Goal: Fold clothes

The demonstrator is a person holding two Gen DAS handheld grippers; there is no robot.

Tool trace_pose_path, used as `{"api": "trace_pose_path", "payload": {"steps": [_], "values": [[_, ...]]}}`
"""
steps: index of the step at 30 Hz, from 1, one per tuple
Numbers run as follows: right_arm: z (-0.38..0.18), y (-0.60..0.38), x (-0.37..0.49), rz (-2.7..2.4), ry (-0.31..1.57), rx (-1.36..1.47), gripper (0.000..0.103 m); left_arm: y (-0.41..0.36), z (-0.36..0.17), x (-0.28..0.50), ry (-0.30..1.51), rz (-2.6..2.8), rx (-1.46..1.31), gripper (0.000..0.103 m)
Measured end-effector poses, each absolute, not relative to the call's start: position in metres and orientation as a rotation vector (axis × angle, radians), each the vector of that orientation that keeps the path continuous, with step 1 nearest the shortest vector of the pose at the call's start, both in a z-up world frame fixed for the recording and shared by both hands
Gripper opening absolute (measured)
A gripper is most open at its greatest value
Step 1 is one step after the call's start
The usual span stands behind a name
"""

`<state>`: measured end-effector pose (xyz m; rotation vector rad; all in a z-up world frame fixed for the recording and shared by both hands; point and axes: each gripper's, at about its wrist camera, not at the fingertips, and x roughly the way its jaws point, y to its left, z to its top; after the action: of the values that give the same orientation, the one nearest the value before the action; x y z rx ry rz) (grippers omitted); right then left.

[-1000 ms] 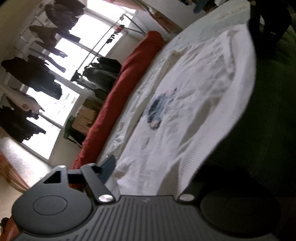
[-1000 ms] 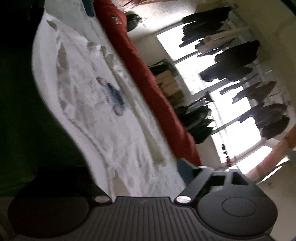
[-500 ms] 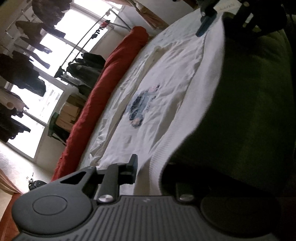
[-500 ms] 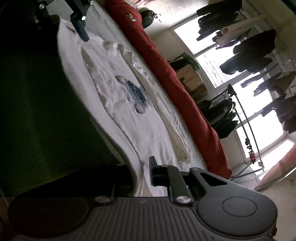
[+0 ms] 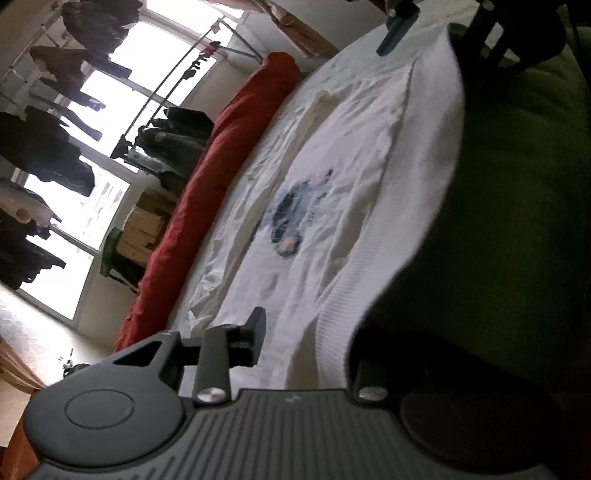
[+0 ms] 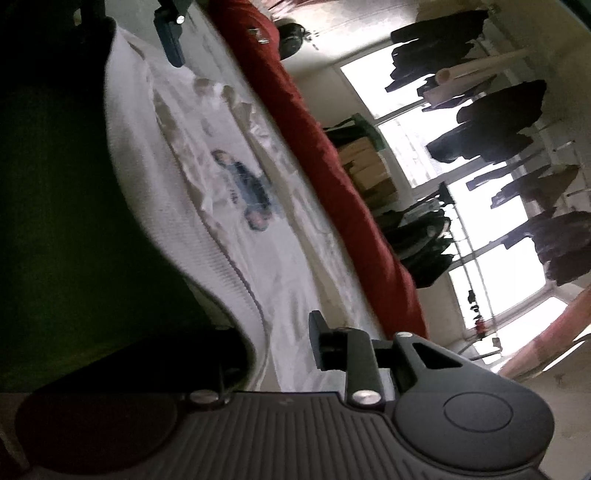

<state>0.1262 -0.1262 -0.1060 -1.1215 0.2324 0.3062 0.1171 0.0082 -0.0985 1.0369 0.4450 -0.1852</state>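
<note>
A white sweatshirt (image 5: 332,206) with a blue print (image 5: 295,214) lies spread on a pale bed; its ribbed hem (image 5: 373,269) runs along the near edge. It also shows in the right wrist view (image 6: 207,206). My left gripper (image 5: 306,339) straddles one hem corner: one finger (image 5: 255,328) lies above the cloth, the other is hidden under it. My right gripper (image 6: 280,343) stands the same way at the other hem corner, with one finger (image 6: 321,343) above the cloth. Each gripper shows far off in the other's view (image 5: 399,26) (image 6: 171,33).
A dark green cover (image 5: 517,221) hangs down the bed's near side. A long red bolster (image 5: 221,177) lies along the far edge. Beyond it stand a clothes rail with dark garments (image 6: 498,129), stacked boxes (image 5: 144,229) and bright windows.
Both grippers have moved in along the hem and their visible fingers have swung inward, narrowing onto the hem corners. The shirt has not shifted.
</note>
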Motion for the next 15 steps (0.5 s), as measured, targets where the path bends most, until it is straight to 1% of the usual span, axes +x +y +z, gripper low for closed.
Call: {"api": "trace_pose_path", "payload": {"steps": [6,9,14,15], "values": [[-0.107,-0.121,0.139,0.251,0.188,-1.145,0.032,0.007,-0.092,0.132,0.429,-0.142,1.034,0.037],[-0.105,-0.119,0.150,0.228,0.175,-1.147,0.039,0.009,-0.087,0.143,0.419,-0.125,1.032,0.037],[-0.097,-0.118,0.175,0.185,0.152,-1.130,0.039,0.011,-0.081,0.169,0.387,-0.084,1.031,0.037],[-0.097,-0.117,0.181,0.173,0.144,-1.132,0.042,0.011,-0.080,0.174,0.383,-0.076,1.032,0.037]]}}
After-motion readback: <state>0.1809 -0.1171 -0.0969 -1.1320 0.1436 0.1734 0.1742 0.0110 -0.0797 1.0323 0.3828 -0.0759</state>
